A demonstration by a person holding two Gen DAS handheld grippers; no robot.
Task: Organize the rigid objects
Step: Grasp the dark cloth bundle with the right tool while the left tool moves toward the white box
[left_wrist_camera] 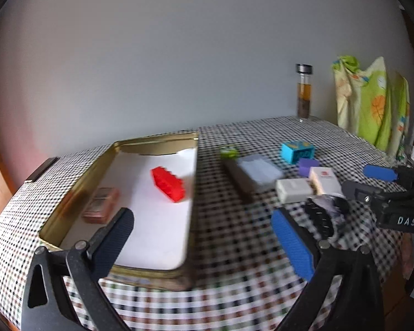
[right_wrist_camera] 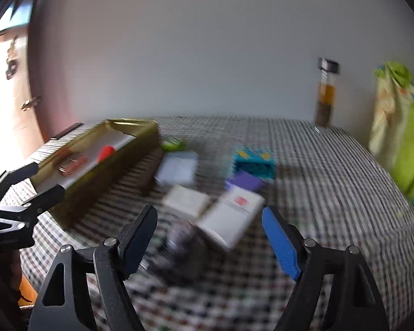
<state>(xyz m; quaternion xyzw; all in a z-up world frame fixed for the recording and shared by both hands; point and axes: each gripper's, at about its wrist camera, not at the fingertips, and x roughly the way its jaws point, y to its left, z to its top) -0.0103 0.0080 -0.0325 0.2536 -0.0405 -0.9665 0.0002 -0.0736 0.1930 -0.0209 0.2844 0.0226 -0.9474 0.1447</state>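
Observation:
A gold tin tray [left_wrist_camera: 69, 198] lined with white paper holds a red brick [left_wrist_camera: 168, 183] and a pink box [left_wrist_camera: 100, 205]; the tray shows in the right wrist view [right_wrist_camera: 102, 160] too. Right of it lie a green toy [left_wrist_camera: 229, 151], a grey-blue box [left_wrist_camera: 255, 175], a teal box [left_wrist_camera: 296, 151], a purple block [left_wrist_camera: 307, 167], two white boxes [left_wrist_camera: 294, 190] [left_wrist_camera: 324, 179] and a dark object [left_wrist_camera: 324, 215]. My left gripper [left_wrist_camera: 204, 237] is open over the tray's near right edge. My right gripper [right_wrist_camera: 209, 240] is open, just before the red-marked white box [right_wrist_camera: 231, 220] and the dark object [right_wrist_camera: 179, 248].
The checkered tablecloth [left_wrist_camera: 220, 248] covers the table. A glass bottle with amber liquid [left_wrist_camera: 303, 93] stands at the back by the wall. A green patterned cloth [left_wrist_camera: 372, 102] hangs at the far right. The right gripper appears in the left wrist view [left_wrist_camera: 381, 182].

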